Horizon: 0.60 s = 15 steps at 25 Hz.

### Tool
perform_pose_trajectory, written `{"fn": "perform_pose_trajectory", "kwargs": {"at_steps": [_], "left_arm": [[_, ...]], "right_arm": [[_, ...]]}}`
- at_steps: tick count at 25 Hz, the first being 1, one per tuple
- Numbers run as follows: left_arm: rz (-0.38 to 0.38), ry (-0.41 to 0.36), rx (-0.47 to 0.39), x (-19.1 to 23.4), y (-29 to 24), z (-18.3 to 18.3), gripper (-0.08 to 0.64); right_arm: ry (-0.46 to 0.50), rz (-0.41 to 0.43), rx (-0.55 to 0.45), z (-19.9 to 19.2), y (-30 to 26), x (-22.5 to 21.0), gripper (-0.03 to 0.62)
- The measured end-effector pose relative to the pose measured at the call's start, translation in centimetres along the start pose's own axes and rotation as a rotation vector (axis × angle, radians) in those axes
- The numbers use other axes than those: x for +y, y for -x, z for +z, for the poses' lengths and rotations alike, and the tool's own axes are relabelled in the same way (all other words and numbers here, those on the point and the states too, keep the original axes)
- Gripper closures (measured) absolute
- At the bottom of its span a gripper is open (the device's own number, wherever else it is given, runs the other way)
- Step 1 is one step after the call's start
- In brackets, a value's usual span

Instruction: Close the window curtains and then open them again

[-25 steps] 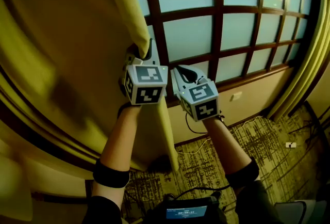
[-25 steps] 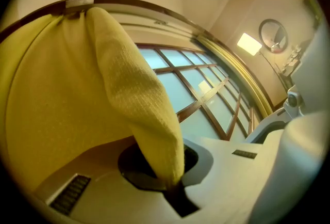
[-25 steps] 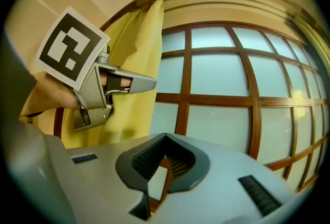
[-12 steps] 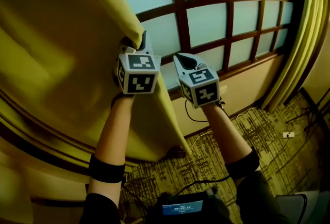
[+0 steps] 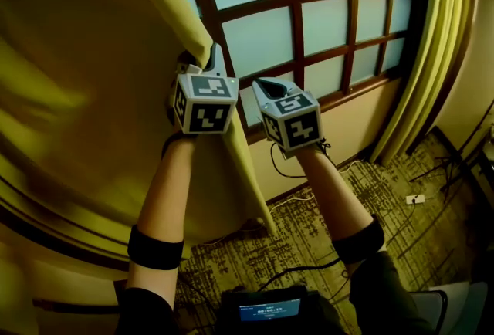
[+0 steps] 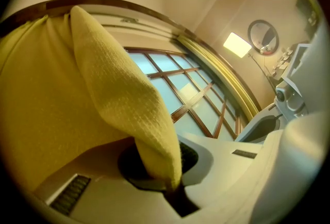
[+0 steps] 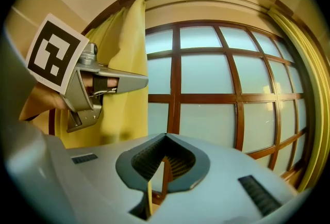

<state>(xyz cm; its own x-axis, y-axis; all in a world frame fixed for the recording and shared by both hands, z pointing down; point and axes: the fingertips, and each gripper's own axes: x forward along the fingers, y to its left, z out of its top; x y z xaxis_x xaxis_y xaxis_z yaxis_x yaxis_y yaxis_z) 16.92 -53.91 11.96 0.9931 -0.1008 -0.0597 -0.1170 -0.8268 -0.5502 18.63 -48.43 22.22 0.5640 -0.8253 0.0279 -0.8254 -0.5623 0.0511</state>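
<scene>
The left curtain (image 5: 85, 94) fills the left half of the head view. Its leading edge is pinched in the jaws of the left gripper (image 5: 210, 59) just left of the frame's centre, in front of the window (image 5: 262, 40). In the left gripper view the yellow cloth is seen clamped tight between the jaws. The right gripper (image 5: 268, 88) is held just beside it, to the right, its jaws pressed together with nothing between them. Most panes are uncovered, and a second curtain (image 5: 432, 55) hangs bunched at the right edge. The closing step is judged to be in hand and well short of done. Next, the held edge would have to be carried further toward the right of the frame with the grip kept firm, and the bunched curtain then fetched.
</scene>
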Motion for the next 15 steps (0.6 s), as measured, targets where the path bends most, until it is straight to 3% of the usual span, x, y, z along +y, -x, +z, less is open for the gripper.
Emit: {"fn": "perform_pose_trajectory", "kwargs": {"at_steps": [9,15], "left_arm": [[-0.083,0.000,-0.032,-6.2,-5.6,3.7,0.560],[-0.129,0.051,-0.054,-7.3,-7.8,4.9,0.560]], "right_arm": [[-0.022,-0.064,0.026,-1.9,1.7,-8.1,0.586],[0.019,-0.102,0.066,-2.1,1.4,-10.8,0.586]]}}
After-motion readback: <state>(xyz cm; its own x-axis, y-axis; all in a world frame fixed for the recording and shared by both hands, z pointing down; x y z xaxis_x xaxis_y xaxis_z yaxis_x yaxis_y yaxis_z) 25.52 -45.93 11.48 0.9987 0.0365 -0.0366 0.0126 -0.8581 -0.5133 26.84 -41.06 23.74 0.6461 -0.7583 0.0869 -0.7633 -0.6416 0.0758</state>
